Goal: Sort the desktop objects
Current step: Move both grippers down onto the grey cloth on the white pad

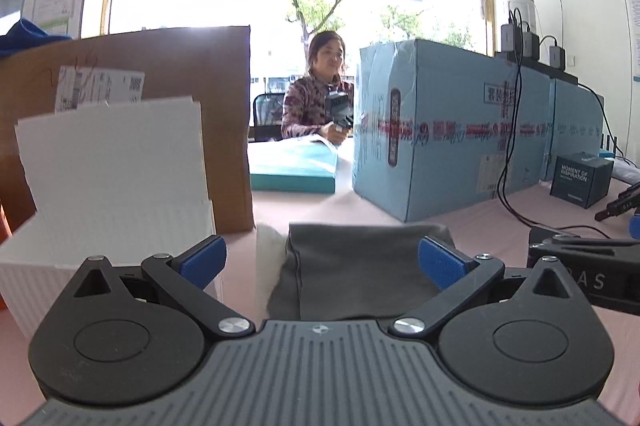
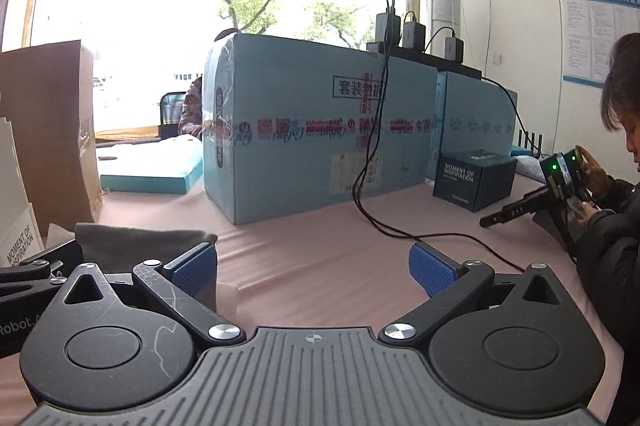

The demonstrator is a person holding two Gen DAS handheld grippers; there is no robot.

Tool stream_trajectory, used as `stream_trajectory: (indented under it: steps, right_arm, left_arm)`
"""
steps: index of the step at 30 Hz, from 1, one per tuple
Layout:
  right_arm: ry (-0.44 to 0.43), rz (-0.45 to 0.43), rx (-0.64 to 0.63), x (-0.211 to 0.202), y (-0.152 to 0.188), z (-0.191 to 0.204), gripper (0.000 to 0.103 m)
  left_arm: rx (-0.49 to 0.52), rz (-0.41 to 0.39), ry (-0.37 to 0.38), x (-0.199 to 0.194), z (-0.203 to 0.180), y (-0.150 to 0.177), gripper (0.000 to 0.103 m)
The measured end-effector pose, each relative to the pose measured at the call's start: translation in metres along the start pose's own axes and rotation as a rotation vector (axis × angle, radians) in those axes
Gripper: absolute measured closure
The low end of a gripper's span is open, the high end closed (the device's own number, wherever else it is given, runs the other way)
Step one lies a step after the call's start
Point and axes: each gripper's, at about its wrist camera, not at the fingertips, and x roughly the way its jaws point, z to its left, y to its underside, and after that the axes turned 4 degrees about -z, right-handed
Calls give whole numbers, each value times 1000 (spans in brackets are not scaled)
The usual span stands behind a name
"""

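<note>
Two handheld grippers are hovering low over a counter (image 2: 320, 246) draped in smooth pink cloth. The left gripper (image 1: 320, 262) is holding its blue ribbed fingers (image 1: 202, 260) spread wide, framing a folded grey cloth (image 1: 360, 274) that is lying flat on the counter just ahead of them, untouched. The right gripper (image 2: 314, 270) is likewise keeping its fingers (image 2: 434, 272) wide apart over bare pink cloth, gripping nothing, with the grey cloth sitting at its left.

A white corrugated plastic box (image 1: 108, 194) is standing open at the left of the cloth, its lid flap raised; its contents are hidden. Behind it a tall brown cardboard carton (image 1: 180, 78) bearing a shipping label is blocking the view. A large light-blue carton (image 2: 320, 130), sealed with red printed tape, is occupying the middle of the counter, with a second blue carton beside it. Chargers (image 2: 412, 34) are sitting on a black strip atop it, and a black cable (image 2: 372, 162) is trailing down its face and across the counter. A flat teal box (image 1: 292, 166) is lying between the cartons, and a small dark cube-shaped box (image 2: 474, 180) printed "MOMENT OF INSPIRATION" is standing at the right.

One person (image 1: 316, 94) is sitting beyond the cartons holding a device, while another person (image 2: 616, 178) at the right edge is handling a gripper unit with green lights.
</note>
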Motion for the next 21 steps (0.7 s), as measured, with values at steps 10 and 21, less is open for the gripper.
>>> stream_trajectory:
  steps: [10, 21]
  right_arm:
    - [-108, -39, -68, 36, -50, 12, 0]
    - [-597, 193, 258, 150, -37, -23, 0]
  left_arm:
    - [-14, 41, 3, 39, 11, -50, 0]
    - [-99, 301, 204, 110, 27, -53, 0]
